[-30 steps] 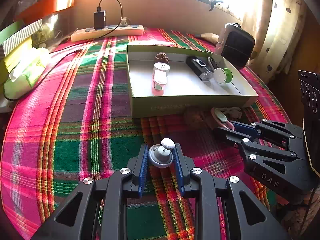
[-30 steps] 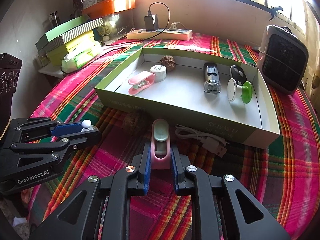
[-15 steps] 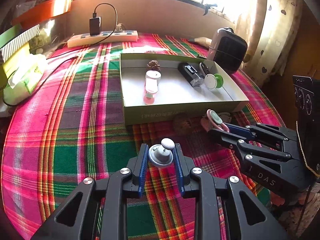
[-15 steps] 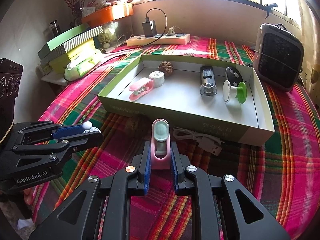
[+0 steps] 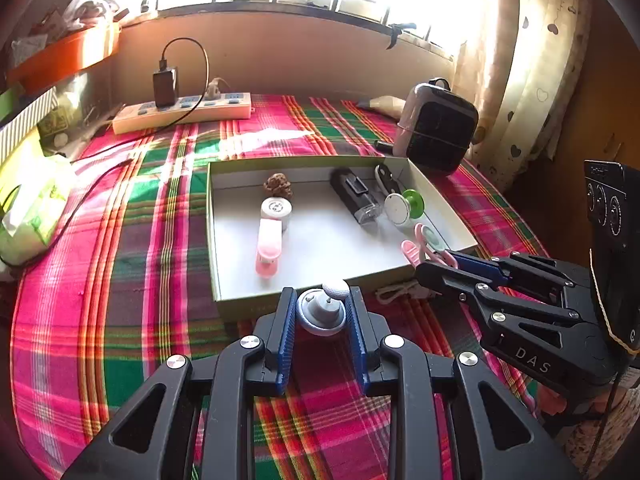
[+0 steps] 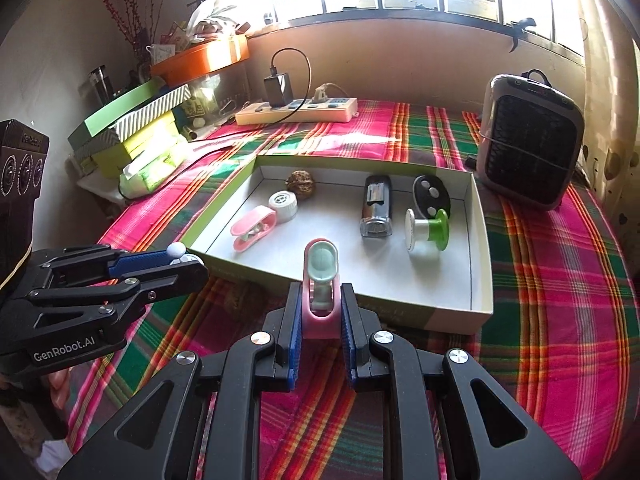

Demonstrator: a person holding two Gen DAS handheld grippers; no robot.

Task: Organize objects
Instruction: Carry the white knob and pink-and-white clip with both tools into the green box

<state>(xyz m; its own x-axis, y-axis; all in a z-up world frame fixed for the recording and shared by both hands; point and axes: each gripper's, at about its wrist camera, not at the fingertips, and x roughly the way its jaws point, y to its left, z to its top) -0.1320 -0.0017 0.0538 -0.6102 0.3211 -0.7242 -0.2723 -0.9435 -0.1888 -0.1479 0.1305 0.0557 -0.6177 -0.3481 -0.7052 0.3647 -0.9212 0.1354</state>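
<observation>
My left gripper [image 5: 322, 312] is shut on a small grey round knob [image 5: 321, 314] with a white ball tip, held just above the near wall of the green-and-white box [image 5: 218, 280]. My right gripper [image 6: 319, 312] is shut on a pink clip [image 6: 320, 280] with a pale green pad, its tip over the box's near edge. Both show in each other's view: the left gripper [image 6: 176, 258] at the left, the right gripper [image 5: 436, 258] with the pink clip [image 5: 424, 244] at the right. Inside the box lie another pink clip [image 6: 253, 227], a white cap [image 6: 283, 206], a walnut [image 6: 300, 179], a black device [image 6: 377, 210], a black remote [image 6: 431, 196] and a green-and-white spool [image 6: 427, 232].
On the plaid tablecloth a brown walnut [image 6: 242, 300] and a white cable [image 5: 394, 290] lie just in front of the box. A small heater [image 6: 528, 140] stands at the back right, a power strip [image 6: 296, 111] along the wall, stacked boxes [image 6: 132, 128] and tissue pack [image 6: 154, 168] at left.
Both grippers have risen and moved forward with their objects, from the cloth in front of the box to its near edge. The grips are unchanged.
</observation>
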